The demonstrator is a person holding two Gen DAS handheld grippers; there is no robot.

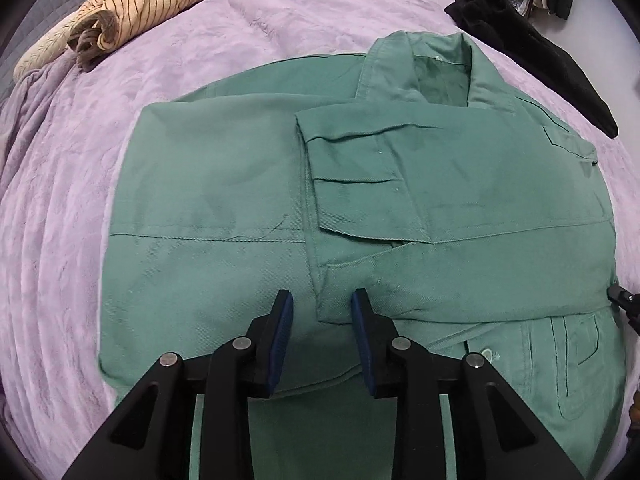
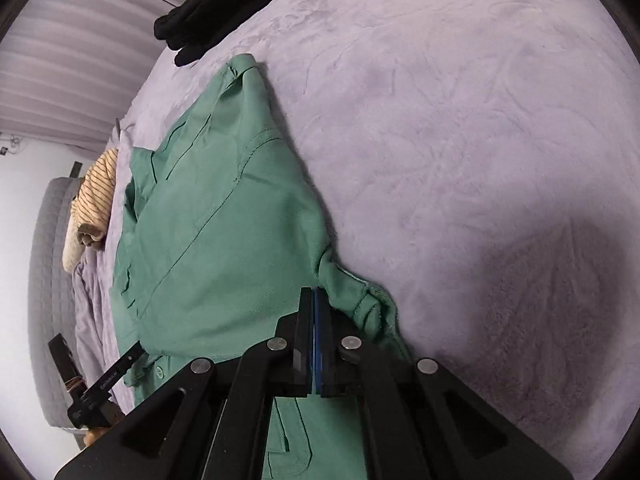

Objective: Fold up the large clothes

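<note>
A green jacket lies on the lilac bedspread, collar at the far side, both sleeves folded across its front. My left gripper is open and empty just above the jacket's lower middle, over a sleeve cuff. In the right wrist view the jacket stretches away to the left. My right gripper is shut on a bunched fold of the jacket's edge. The right gripper's tip shows at the right edge of the left wrist view; the left gripper shows at the lower left of the right wrist view.
A striped beige garment lies rolled at the far left of the bed. Black clothing lies at the far right. A grey headboard stands at the bed's end. Bare bedspread spreads to the right of the jacket.
</note>
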